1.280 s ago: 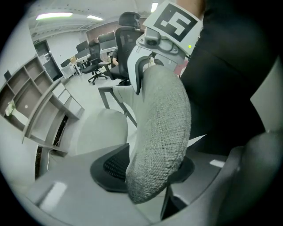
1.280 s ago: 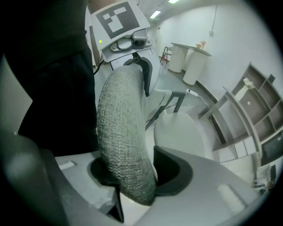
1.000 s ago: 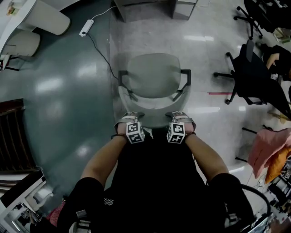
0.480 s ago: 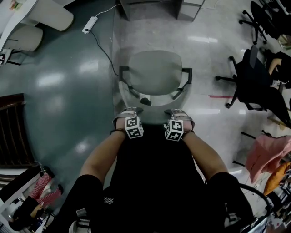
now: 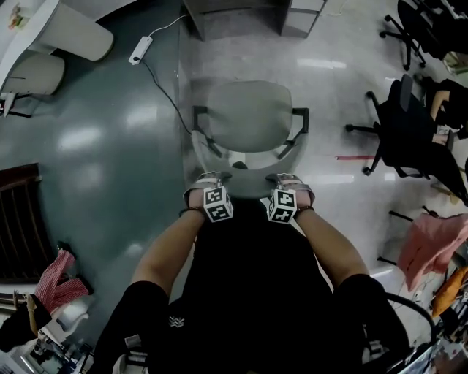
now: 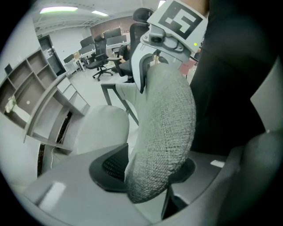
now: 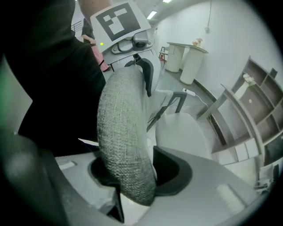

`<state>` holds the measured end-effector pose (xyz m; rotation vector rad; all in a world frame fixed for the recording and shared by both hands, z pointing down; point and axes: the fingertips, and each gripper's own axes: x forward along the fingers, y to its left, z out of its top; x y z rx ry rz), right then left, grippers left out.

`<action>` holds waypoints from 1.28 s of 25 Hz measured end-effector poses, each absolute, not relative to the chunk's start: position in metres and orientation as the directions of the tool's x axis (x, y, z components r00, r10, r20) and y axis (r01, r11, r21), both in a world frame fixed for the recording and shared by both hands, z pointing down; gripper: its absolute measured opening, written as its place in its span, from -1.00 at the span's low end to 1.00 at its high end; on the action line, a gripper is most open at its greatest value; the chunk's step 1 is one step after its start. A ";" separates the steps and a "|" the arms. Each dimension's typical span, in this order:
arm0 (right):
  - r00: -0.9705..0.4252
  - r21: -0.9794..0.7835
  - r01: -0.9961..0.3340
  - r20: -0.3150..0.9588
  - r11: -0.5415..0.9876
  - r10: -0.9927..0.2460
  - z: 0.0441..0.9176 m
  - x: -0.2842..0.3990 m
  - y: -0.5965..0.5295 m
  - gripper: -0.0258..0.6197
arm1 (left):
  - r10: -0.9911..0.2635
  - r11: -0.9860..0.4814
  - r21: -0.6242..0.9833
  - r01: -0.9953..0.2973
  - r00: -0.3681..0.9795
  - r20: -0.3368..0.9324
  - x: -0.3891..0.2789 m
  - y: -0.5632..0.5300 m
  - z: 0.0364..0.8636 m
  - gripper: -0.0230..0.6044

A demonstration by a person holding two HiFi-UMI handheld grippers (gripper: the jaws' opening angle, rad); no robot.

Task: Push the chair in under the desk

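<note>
A grey office chair (image 5: 248,117) with black armrests stands in front of me on a see-through floor mat, facing the desk (image 5: 241,16) at the top of the head view. Both grippers hold the top edge of its fabric backrest (image 5: 248,184). My left gripper (image 5: 208,180) has the woven backrest (image 6: 163,132) between its pads; its jaws are opening slightly while the pads still touch the fabric. My right gripper (image 5: 288,180) is shut on the same backrest (image 7: 121,132), which fills the gap between its pads.
A white power strip (image 5: 139,50) and its cable lie on the floor, left of the chair. Black office chairs (image 5: 402,124) stand at the right. A white table (image 5: 25,33) is at the top left. Pink cloth (image 5: 431,241) hangs at the right.
Chair and both grippers keep nearly the same places, with the chair a touch farther forward. The head view has shifted a little, and a red checked cloth has come into view at lower left.
</note>
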<state>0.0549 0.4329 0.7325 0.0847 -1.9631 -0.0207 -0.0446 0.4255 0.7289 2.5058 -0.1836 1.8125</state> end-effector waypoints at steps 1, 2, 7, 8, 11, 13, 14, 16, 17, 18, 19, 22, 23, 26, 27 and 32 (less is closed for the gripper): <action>-0.379 0.054 -0.051 0.923 0.997 -0.069 0.734 0.056 0.428 -0.41 | -0.071 -0.992 -0.034 -0.122 0.311 0.948 -0.043 0.421 0.730 -0.28; -0.376 0.053 -0.052 0.924 0.997 -0.069 0.735 0.058 0.424 -0.41 | -0.070 -0.992 -0.034 -0.122 0.313 0.947 -0.041 0.417 0.730 -0.28; -0.360 0.048 -0.062 0.931 0.997 -0.067 0.735 0.058 0.399 -0.41 | -0.068 -0.993 -0.034 -0.110 0.319 0.945 -0.042 0.391 0.731 -0.28; -0.357 0.045 -0.065 0.932 0.997 -0.065 0.736 0.055 0.395 -0.41 | -0.068 -0.993 -0.034 -0.111 0.317 0.946 -0.045 0.387 0.732 -0.28; -0.351 0.038 -0.071 0.934 0.997 -0.061 0.737 0.049 0.380 -0.41 | -0.068 -0.993 -0.034 -0.111 0.316 0.946 -0.051 0.369 0.732 -0.27; -0.354 0.036 -0.073 0.933 0.997 -0.059 0.733 0.046 0.368 -0.41 | -0.066 -0.994 -0.035 -0.102 0.320 0.945 -0.053 0.357 0.729 -0.27; -0.357 0.035 -0.072 0.932 0.997 -0.058 0.732 0.045 0.363 -0.41 | -0.066 -0.995 -0.037 -0.097 0.324 0.944 -0.054 0.352 0.728 -0.27; -0.359 0.030 -0.070 0.932 0.997 -0.053 0.732 0.043 0.355 -0.41 | -0.067 -0.995 -0.039 -0.091 0.330 0.942 -0.056 0.343 0.728 -0.27; -0.358 0.029 -0.069 0.932 0.997 -0.052 0.733 0.042 0.350 -0.41 | -0.066 -0.995 -0.038 -0.090 0.330 0.942 -0.057 0.338 0.728 -0.27; -0.355 0.029 -0.068 0.933 0.997 -0.052 0.733 0.041 0.346 -0.41 | -0.064 -0.995 -0.036 -0.089 0.330 0.942 -0.058 0.334 0.728 -0.27; -0.351 0.030 -0.068 0.935 0.997 -0.052 0.733 0.041 0.341 -0.41 | -0.061 -0.996 -0.034 -0.088 0.330 0.942 -0.059 0.330 0.728 -0.27; -0.342 0.030 -0.068 0.938 0.997 -0.052 0.734 0.038 0.325 -0.41 | -0.057 -0.995 -0.028 -0.091 0.331 0.942 -0.062 0.315 0.729 -0.27; -0.339 0.030 -0.069 0.939 0.997 -0.052 0.735 0.038 0.318 -0.41 | -0.057 -0.995 -0.027 -0.093 0.332 0.942 -0.062 0.309 0.730 -0.27; -0.333 0.031 -0.076 0.941 0.997 -0.055 0.736 0.039 0.300 -0.41 | -0.054 -0.995 -0.025 -0.092 0.334 0.941 -0.062 0.291 0.730 -0.27; -0.331 0.033 -0.078 0.942 0.996 -0.057 0.736 0.038 0.294 -0.41 | -0.053 -0.996 -0.024 -0.090 0.336 0.940 -0.062 0.285 0.729 -0.27; -0.324 0.030 -0.089 0.944 0.996 -0.058 0.733 0.032 0.262 -0.41 | -0.052 -0.996 -0.025 -0.082 0.340 0.939 -0.068 0.253 0.727 -0.27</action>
